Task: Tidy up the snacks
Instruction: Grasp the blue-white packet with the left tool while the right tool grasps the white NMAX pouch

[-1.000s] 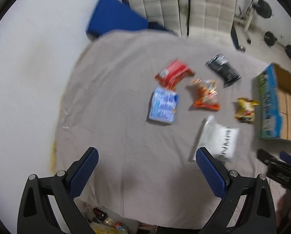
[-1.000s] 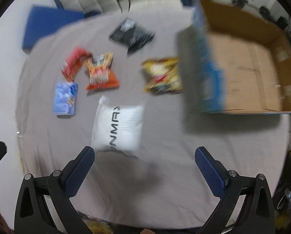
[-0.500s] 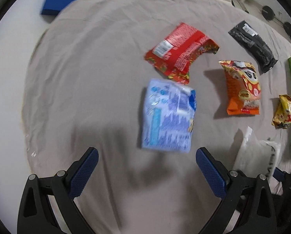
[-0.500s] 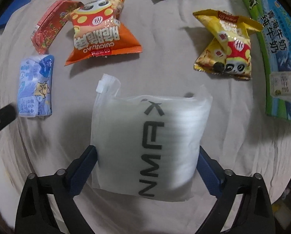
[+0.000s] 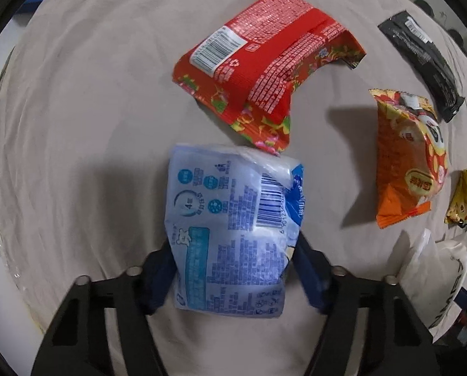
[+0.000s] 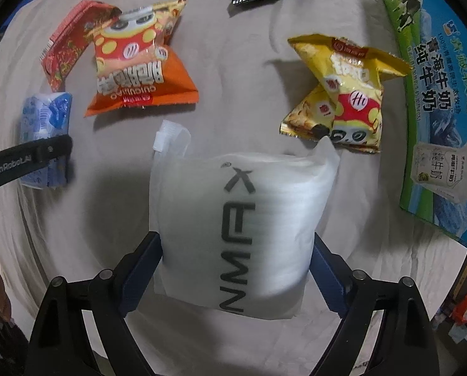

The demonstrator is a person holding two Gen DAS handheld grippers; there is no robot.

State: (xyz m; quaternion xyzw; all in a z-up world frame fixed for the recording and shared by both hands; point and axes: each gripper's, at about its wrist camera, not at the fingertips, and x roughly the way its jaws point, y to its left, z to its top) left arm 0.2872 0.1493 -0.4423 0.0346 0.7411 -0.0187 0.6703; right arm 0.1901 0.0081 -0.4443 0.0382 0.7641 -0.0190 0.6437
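A light blue packet (image 5: 233, 232) lies on the beige cloth, and my left gripper (image 5: 233, 269) is shut on its sides. A white bag with black letters (image 6: 239, 228) sits between the fingers of my right gripper (image 6: 236, 266), which is shut on it. Beyond the blue packet lies a red packet (image 5: 264, 62). An orange snack bag (image 6: 136, 65) and a yellow snack bag (image 6: 343, 94) lie behind the white bag. The blue packet (image 6: 42, 144) shows at the left of the right wrist view, held by the left gripper's black finger (image 6: 26, 159).
A black packet (image 5: 421, 62) lies at the far right of the cloth (image 5: 76, 125). A blue and green milk carton box (image 6: 437, 109) stands at the right edge. A blue mat peeks out past the cloth's far left corner.
Both grippers dropped low to the cloth and closed. The left one came round the blue packet, the right one tightened onto the white bag.
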